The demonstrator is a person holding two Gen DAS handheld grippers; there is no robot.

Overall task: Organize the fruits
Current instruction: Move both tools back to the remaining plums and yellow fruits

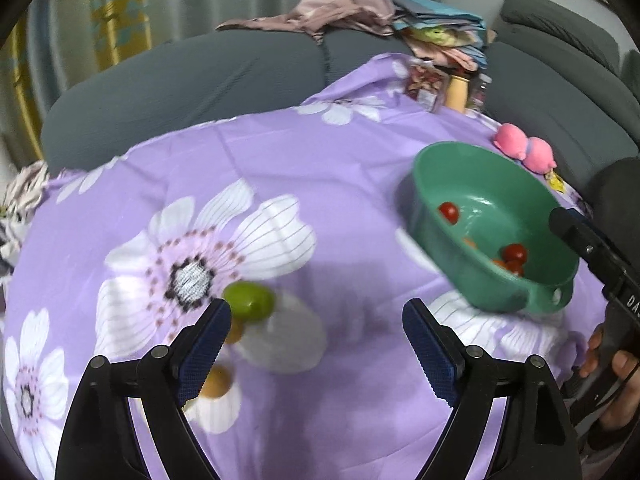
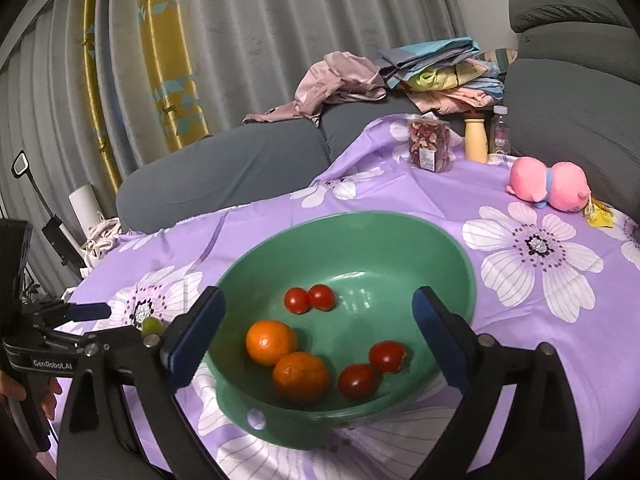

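A green bowl [image 2: 360, 224] stands on the purple flowered cloth and holds two oranges [image 2: 271, 342] and several red tomatoes [image 2: 357, 380]. My right gripper [image 2: 319, 298] hovers open over the bowl's near side with nothing between its pads. In the left wrist view the bowl [image 1: 460, 276] is at the right. My left gripper [image 1: 316, 312] is open above the cloth. A green round fruit [image 1: 249, 302] lies just past its left fingertip. Two small orange-brown fruits [image 1: 216, 382] lie beside that finger, partly hidden by it.
A pink plush toy [image 2: 548, 186] and a yellow packet [image 2: 598, 216] lie at the table's far right. A jar of dried petals [image 2: 429, 144], a cream bottle [image 2: 476, 140] and a clear bottle [image 2: 500, 130] stand at the back. A grey sofa [image 2: 224, 176] with piled clothes lies behind.
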